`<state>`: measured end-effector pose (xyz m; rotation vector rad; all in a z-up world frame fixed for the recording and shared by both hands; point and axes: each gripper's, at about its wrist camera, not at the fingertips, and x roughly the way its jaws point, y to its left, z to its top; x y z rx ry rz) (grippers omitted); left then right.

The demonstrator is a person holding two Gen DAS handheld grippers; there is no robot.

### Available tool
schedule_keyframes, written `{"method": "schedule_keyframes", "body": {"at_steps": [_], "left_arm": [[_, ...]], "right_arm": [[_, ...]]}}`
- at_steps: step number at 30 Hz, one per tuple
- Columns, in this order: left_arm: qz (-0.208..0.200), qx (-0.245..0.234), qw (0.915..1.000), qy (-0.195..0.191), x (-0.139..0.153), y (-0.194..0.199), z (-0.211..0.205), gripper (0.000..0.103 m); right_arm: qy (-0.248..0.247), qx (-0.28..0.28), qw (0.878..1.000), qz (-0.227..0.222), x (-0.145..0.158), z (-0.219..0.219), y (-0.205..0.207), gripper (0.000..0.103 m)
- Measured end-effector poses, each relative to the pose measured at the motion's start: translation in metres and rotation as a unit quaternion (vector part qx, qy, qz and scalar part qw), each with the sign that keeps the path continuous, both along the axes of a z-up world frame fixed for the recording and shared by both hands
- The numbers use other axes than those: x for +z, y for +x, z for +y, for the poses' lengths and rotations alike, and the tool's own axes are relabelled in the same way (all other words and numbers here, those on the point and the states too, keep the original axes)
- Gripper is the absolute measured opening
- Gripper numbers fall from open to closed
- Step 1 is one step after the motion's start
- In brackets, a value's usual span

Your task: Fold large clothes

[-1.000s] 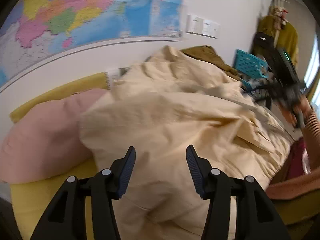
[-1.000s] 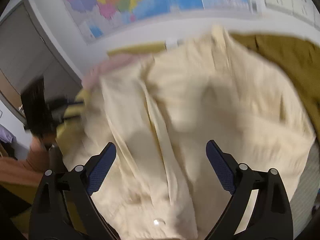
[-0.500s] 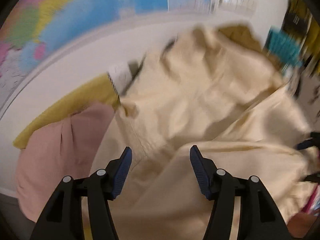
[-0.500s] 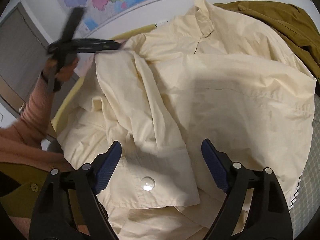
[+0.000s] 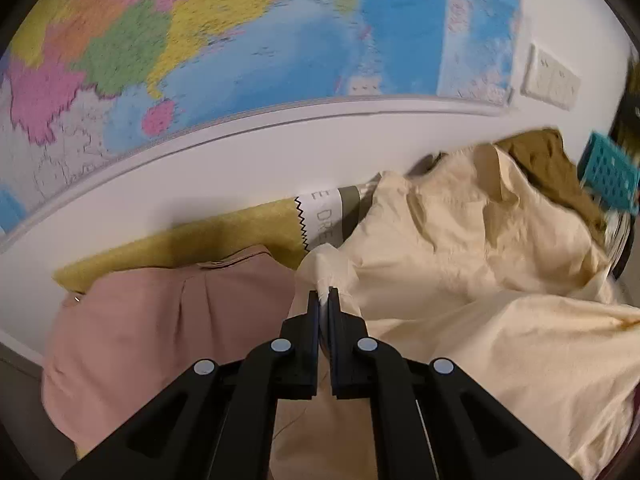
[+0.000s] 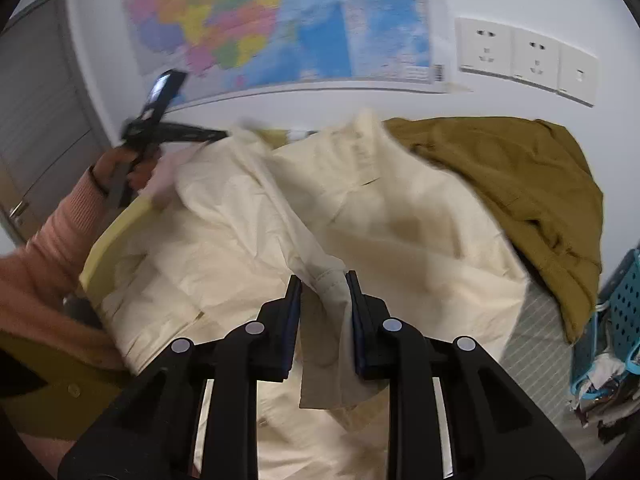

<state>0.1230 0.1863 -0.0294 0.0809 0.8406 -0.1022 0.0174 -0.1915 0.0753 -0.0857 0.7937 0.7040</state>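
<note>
Now: cream shirt [image 6: 400, 232] lies crumpled across the yellow bedspread [image 5: 224, 236], below the wall map [image 5: 240, 40]. Fabric is pale cream, thin, much creased; collar stands up at the far end toward the map, placket strip runs diagonally down the middle. Left gripper [image 5: 324, 300] has just clamped tight on a bunched corner of the shirt, cloth puffing out past the tips, right beside the pink garment [image 5: 160, 328]. Right gripper [image 6: 322, 280] jaws have been closing; a folded hem edge hangs betw. them and touches the right pad, but full pinch can't be told. Olive jacket [image 6: 520, 184] sits right of the shirt, below the wall sockets [image 6: 520, 56]. Teal basket [image 6: 624, 304] further right. Left hand [image 6: 128, 168] w/ pink sleeve [image 6: 52, 248] holds the left gripper at the shirt's far-left edge.
</note>
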Motion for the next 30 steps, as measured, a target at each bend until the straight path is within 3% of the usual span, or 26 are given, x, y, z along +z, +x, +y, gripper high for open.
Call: {"method": "schedule_keyframes", "body": {"at_steps": [4, 6, 9, 11, 12, 15, 19, 21, 25, 27, 30], "left_arm": [[0.011, 0.035, 0.9977, 0.058, -0.027, 0.007, -0.004, 0.012], [0.017, 0.048, 0.9973, 0.052, -0.032, 0.004, 0.001, 0.019], [-0.007, 0.055, 0.9979, 0.035, -0.022, -0.014, 0.005, 0.025], [-0.038, 0.029, 0.9986, 0.021, -0.009, -0.039, 0.003, 0.032], [-0.046, 0.014, 0.9987, 0.017, -0.007, -0.044, -0.004, 0.041], [-0.066, -0.06, 0.9957, 0.023, -0.004, -0.081, -0.03, 0.044], [-0.054, -0.141, 0.9875, 0.044, -0.026, -0.102, -0.063, 0.044], [-0.018, -0.14, 0.9888, 0.048, -0.047, -0.093, -0.065, 0.044], [0.05, -0.096, 0.9935, 0.035, -0.085, -0.066, -0.046, 0.044], [0.052, -0.082, 0.9949, 0.027, -0.085, -0.067, -0.041, 0.044], [0.025, -0.083, 0.9961, 0.015, -0.071, -0.083, -0.031, 0.049]], "right_arm": [[-0.018, -0.028, 0.996, 0.077, -0.043, 0.004, 0.049, 0.039], [-0.034, -0.047, 0.992, 0.108, -0.07, 0.009, 0.062, 0.053], [-0.033, -0.07, 0.989, 0.128, -0.096, 0.013, 0.073, 0.055], [-0.014, -0.068, 0.991, 0.114, -0.093, 0.01, 0.069, 0.053], [-0.012, -0.065, 0.992, 0.105, -0.091, 0.01, 0.066, 0.045], [-0.027, -0.06, 0.995, 0.075, -0.081, 0.016, 0.062, 0.031], [-0.025, -0.074, 0.995, 0.058, -0.069, 0.026, 0.081, 0.028], [-0.039, -0.08, 0.994, 0.059, -0.073, 0.033, 0.096, 0.033], [-0.017, -0.085, 0.988, 0.126, -0.096, 0.034, 0.12, 0.045], [-0.01, -0.087, 0.99, 0.111, -0.087, 0.032, 0.112, 0.06], [0.007, -0.087, 0.994, 0.058, -0.057, 0.028, 0.086, 0.06]]}}
